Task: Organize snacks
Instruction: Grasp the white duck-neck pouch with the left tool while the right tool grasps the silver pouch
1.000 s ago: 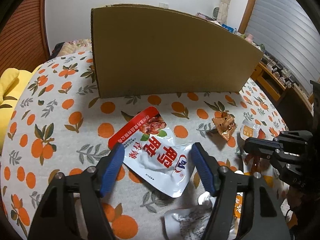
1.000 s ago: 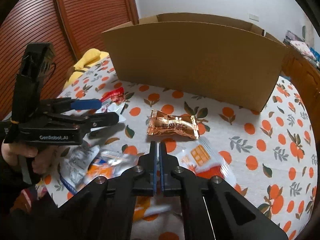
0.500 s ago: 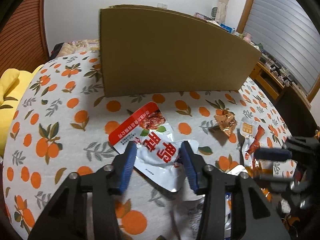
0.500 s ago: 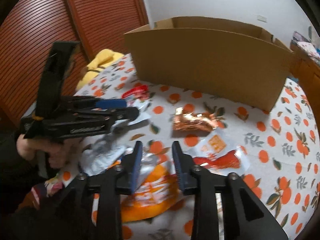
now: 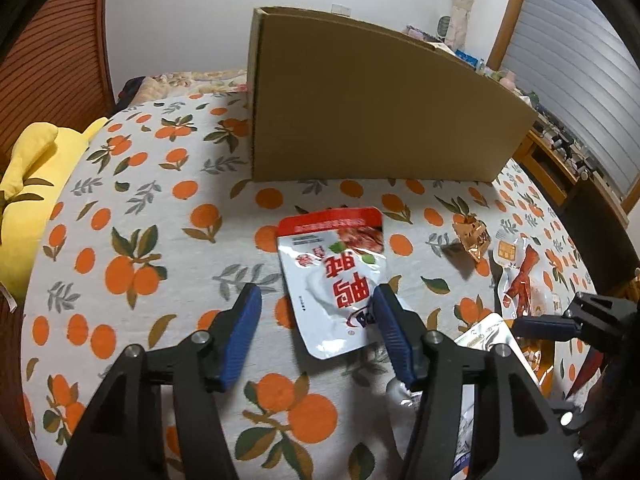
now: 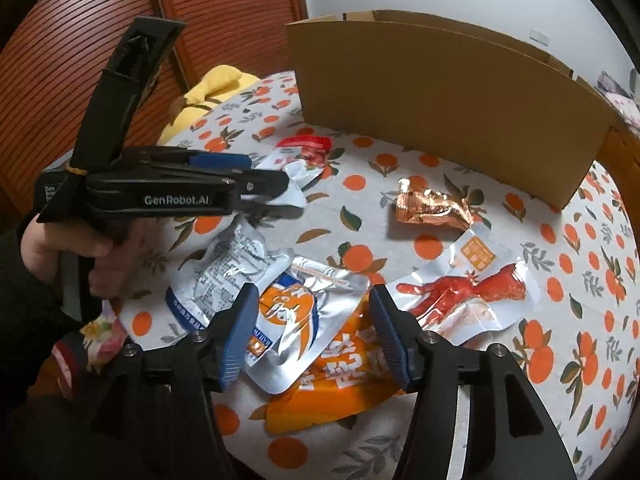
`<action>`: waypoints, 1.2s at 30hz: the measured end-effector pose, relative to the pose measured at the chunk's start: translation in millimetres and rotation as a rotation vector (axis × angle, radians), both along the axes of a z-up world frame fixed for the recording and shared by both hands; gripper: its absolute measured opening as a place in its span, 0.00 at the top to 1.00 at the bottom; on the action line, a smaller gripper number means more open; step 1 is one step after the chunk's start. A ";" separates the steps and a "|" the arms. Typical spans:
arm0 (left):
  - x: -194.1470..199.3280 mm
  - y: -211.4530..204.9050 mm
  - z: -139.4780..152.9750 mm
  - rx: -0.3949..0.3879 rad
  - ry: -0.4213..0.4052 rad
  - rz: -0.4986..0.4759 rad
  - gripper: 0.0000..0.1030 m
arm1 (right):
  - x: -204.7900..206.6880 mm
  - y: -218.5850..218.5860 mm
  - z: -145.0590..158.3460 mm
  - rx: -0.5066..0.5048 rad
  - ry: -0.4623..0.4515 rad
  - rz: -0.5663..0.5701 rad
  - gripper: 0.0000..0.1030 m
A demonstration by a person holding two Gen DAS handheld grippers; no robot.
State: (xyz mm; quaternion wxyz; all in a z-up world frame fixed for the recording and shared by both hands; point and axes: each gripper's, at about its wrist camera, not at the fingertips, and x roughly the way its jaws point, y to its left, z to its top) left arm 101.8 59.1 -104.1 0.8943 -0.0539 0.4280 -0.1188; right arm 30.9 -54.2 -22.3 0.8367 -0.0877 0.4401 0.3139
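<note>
Rotated since a second ago, the red-topped pouch [image 5: 335,276] lies mid-frame on the counter [image 5: 120,208], between the left hand-held gripper's [image 5: 316,340] spread jaws, just reopening. Right hand-held gripper [image 6: 312,332], jaws just opening, hovers spread over silver pouch [image 6: 296,320], bottom centre.

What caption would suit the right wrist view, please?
Open right tongs above a silver-orange snack pouch, cardboard box behind.
</note>
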 end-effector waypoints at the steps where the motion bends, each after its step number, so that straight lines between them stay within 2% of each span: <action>1: 0.4 1.0 0.3 -0.002 0.000 0.003 0.43 | -0.7 1.6 -0.8 -0.009 -0.004 0.002 0.40; 10: 13.5 -5.4 5.3 -0.017 0.001 -0.004 0.41 | 8.8 12.8 -11.2 -0.089 -0.049 -0.004 0.38; 13: 19.5 -11.5 1.6 -0.002 0.013 -0.009 0.36 | 15.3 14.8 -12.7 -0.096 -0.054 -0.010 0.40; 17: 23.7 -17.5 -3.6 0.040 0.007 -0.012 0.31 | 23.7 13.4 -14.0 -0.095 -0.055 -0.024 0.45; 20: 25.2 -21.6 -4.3 0.075 0.001 -0.018 0.30 | 22.4 14.1 -14.1 -0.099 -0.066 -0.013 0.46; 23: 28.3 -28.7 -5.6 0.113 -0.001 -0.038 0.24 | 21.8 13.5 -13.7 -0.094 -0.066 -0.010 0.46; 25: 29.3 -36.2 -7.4 0.175 -0.006 -0.050 0.23 | 21.6 12.3 -12.9 -0.082 -0.068 -0.010 0.48; 26: 29.1 -37.6 -7.7 0.187 -0.009 -0.054 0.23 | 20.7 10.2 -10.8 -0.069 -0.069 -0.012 0.52; 28: 30.3 -36.0 -7.0 0.173 -0.005 -0.053 0.25 | 20.1 2.9 -2.0 -0.042 -0.074 -0.023 0.60; 31: 31.1 -34.8 -6.1 0.178 -0.003 -0.057 0.30 | 21.2 1.5 -2.2 -0.048 -0.069 -0.012 0.60; 32: 30.7 -34.4 -5.5 0.176 -0.005 -0.062 0.37 | 21.7 0.7 -2.1 -0.040 -0.059 -0.012 0.60; 36: 30.3 -33.9 -4.4 0.181 -0.003 -0.087 0.38 | 22.8 -0.5 -1.3 -0.027 -0.052 -0.011 0.61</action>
